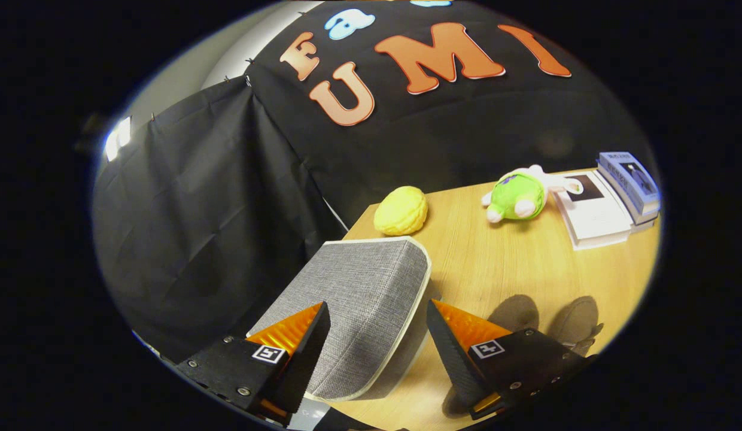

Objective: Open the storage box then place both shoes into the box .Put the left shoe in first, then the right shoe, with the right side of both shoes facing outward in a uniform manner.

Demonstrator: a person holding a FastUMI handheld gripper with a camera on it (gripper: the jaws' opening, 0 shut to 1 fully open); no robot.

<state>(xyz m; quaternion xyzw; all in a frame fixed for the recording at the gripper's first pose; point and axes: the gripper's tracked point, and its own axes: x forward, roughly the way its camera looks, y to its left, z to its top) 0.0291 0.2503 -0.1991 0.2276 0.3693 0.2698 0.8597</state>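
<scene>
Grey fabric storage box (353, 299), lid down, sits at the near corner of a wooden table (514, 269), directly between the gripper (378, 332) fingers, which stand wide apart and grip nothing. Two grey shoes (550, 320) lie just beyond the right finger. Farther back rest a yellow lemon-like toy (401, 209), a green plush (517, 194) and stacked books (610, 200).

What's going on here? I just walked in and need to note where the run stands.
A person is holding a handheld tool over a wooden table. Its fingers are spread open on either side of a grey fabric storage box, whose lid looks closed, and neither finger clearly presses on it. Two grey shoes sit on the table beside the box. Further back lie a yellow lemon-like toy, a green plush toy and stacked books.
</scene>
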